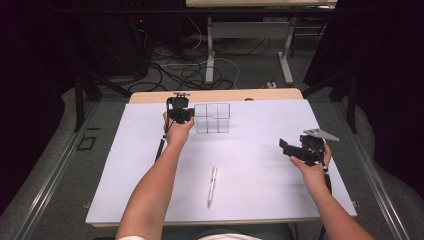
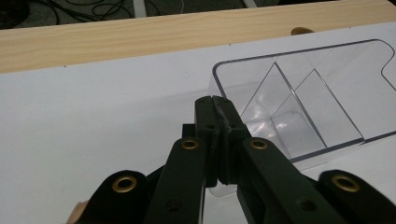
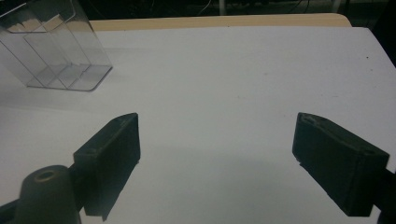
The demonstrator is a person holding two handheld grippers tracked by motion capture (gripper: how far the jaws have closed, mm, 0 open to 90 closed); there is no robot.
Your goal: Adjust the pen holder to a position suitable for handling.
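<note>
a: where is the clear organiser (image 1: 212, 118)?

b: on the white table (image 1: 260, 200), toward twelve o'clock from the table's middle, near the far wooden edge (image 1: 215, 95). it is a see-through plastic box with inner dividers that split it into compartments.

a: and the left gripper (image 1: 180, 111)?

b: just at nine o'clock of the organiser, held in the left hand (image 1: 177, 131). in the left gripper view its jaws are pressed together with no gap, and they sit on the near left wall of the organiser (image 2: 289, 102); the thin wall seems to run between them, so it looks clamped on that wall.

a: the right gripper (image 1: 295, 148)?

b: well apart from the box, toward three o'clock on the table, held in the right hand (image 1: 312, 167) with the grey plate on top. in the right gripper view its jaws stand wide apart with bare white table (image 3: 224, 93) between them, and the organiser (image 3: 56, 51) sits off at ten o'clock.

a: anything else on the table?

b: a white pen (image 1: 212, 185), lying at six o'clock from the organiser, roughly lengthwise toward the person, touching neither gripper.
</note>
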